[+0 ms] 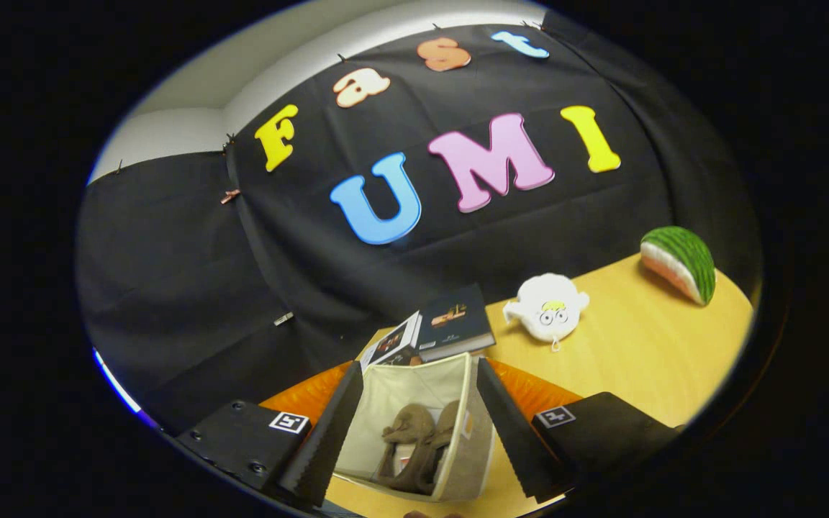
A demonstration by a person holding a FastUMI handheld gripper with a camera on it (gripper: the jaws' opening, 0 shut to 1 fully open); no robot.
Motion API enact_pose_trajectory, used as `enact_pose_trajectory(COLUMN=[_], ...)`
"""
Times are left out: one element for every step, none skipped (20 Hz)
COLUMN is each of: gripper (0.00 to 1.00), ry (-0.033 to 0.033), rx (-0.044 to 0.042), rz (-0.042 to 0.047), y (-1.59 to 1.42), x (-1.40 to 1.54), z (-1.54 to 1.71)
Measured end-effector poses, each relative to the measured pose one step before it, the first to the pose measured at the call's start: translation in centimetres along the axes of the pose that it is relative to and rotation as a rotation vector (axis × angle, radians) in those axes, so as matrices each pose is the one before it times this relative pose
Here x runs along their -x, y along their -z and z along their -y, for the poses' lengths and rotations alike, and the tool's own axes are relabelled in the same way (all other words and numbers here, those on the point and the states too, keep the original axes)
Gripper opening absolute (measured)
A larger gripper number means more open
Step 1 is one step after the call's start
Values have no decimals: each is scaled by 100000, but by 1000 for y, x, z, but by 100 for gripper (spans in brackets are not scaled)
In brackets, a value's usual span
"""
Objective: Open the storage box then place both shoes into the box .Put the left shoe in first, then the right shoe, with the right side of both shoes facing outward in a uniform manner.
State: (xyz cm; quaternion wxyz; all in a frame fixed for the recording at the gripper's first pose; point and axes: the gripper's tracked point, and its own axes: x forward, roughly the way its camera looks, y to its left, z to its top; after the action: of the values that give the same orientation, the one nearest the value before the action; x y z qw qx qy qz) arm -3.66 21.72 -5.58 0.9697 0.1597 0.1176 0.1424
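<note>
You are holding the gripper (418,432) above the table (645,352), tilted, with its two fingers (324,439) spread wide apart and gripping nothing. Between them the box (468,446) is sitting open, its pale fabric walls showing inside and out, and its mouth is facing up toward the camera. Neither finger is touching the box as far as you can tell; the left finger is lying along the box's left wall and the right finger (515,432) along its right wall, each just beside it.

Both shoes (414,446) are lying inside the box, brown and soft-looking, side by side and touching each other, resting on the box's floor. You cannot tell from here which shoe is the left one, nor which side of each is facing outward.

Under the box an orange mat (537,388) is showing to either side of the fingers. Just beyond the box two books are sitting at the table's far edge: a dark book (454,324) and, touching its left side, a smaller book (393,344) leaning at a tilt. To the right of the books a white plush toy (547,306) is lying on the bare wood, well apart from the box. Farther right, near the table's far corner, a watermelon slice toy (677,262) is resting with its green rind up.
</note>
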Motion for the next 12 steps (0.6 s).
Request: enact_pose_trajectory(gripper=[98, 98, 97, 98, 97, 98, 98, 98, 98, 98, 98, 98], ry=[1950, 2096, 2382, 2480, 2068, 1684, 1143, 881, 991, 1074, 979, 850], rx=[2263, 2179, 2077, 1713, 1463, 1083, 814, 988, 1581, 2371, 3014, 3263], rz=[3876, 3962, 3694, 2922, 2461, 1929, 1668, 1671, 1103, 1300, 1378, 1797], y=[-929, -983, -922, -781, -526, -541, -437, -478, -262, -160, -434, -435], x=[929, 705, 566, 363, 333, 221, 305, 129, 108, 75, -24, 84], z=[1249, 1436, 1438, 1565, 1362, 1292, 1095, 1049, 1095, 1037, 1055, 798])
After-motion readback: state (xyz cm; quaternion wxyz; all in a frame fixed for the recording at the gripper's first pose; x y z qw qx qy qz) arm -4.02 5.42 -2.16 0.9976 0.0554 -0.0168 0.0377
